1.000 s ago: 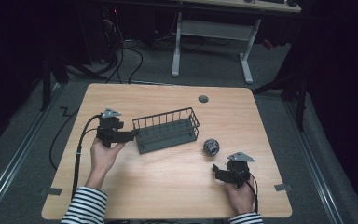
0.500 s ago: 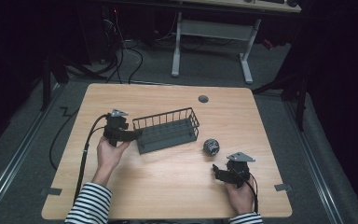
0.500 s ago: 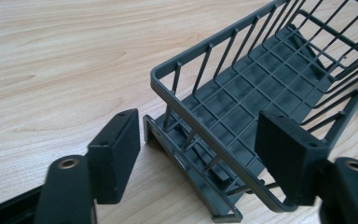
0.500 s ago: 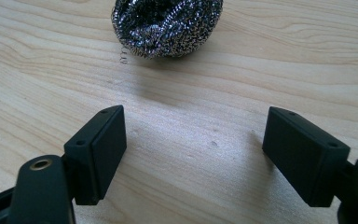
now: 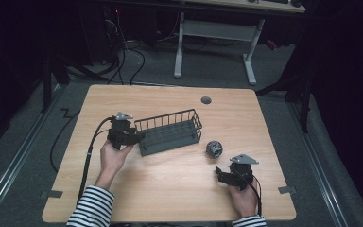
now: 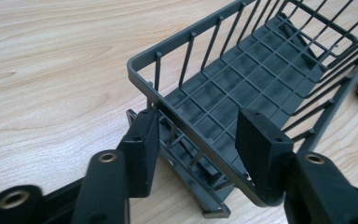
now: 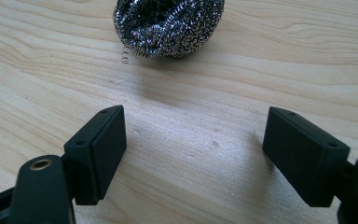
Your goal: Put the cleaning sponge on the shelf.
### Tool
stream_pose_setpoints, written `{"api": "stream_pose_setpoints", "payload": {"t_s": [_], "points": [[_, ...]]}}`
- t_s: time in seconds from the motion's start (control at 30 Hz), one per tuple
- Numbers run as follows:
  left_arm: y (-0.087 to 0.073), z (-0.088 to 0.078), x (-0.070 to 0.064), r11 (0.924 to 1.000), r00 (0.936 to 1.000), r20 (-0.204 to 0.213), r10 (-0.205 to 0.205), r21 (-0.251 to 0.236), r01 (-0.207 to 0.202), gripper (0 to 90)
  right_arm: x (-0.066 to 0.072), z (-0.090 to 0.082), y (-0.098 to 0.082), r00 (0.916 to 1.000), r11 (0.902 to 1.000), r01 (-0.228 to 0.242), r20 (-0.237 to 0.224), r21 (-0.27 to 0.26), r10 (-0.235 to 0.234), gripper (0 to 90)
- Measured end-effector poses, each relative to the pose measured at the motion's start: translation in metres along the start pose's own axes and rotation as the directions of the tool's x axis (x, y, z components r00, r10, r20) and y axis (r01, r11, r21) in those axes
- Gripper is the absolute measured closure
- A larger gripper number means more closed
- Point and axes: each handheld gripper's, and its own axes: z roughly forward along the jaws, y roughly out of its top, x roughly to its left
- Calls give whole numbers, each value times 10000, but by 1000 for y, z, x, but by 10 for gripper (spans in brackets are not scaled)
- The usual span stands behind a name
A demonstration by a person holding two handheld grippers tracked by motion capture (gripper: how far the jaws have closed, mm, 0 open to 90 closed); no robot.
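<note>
The left gripper [image 5: 133, 137] had just been closing, and its jaws were clamped on the left end wall of the grey wire basket [image 5: 170, 133], one pad outside the wall and one inside. The basket sat near the middle of the wooden surface [image 5: 170, 189]. To its right, a steel scouring ball [image 5: 213, 148] lay on the surface, apart from the basket. The right gripper [image 5: 221, 175] rested near the ball, jaws apart with nothing between them.
</note>
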Motion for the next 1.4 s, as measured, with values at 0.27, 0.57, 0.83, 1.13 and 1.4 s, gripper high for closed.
{"api": "stream_pose_setpoints", "payload": {"t_s": [0.27,0.57,0.83,1.13,1.4], "points": [[-3,-3,-1,10000,9999,145,27,25,-27,517,0,0,0,10000,10000,2,3,2,-2,214],[-9,-10,-2,10000,9992,403,-67,58,65,517,0,0,0,10000,10000,7,-5,4,-7,214],[-17,-17,-8,9999,9987,516,55,147,-62,510,0,0,0,10000,10000,-5,-5,7,5,214],[-24,-23,-17,9997,9981,593,194,164,-204,500,0,0,0,10000,10000,-8,-7,5,8,214],[-28,-25,-19,9997,9975,673,202,116,-211,496,0,0,0,10000,10000,-6,-9,6,6,214]]}}
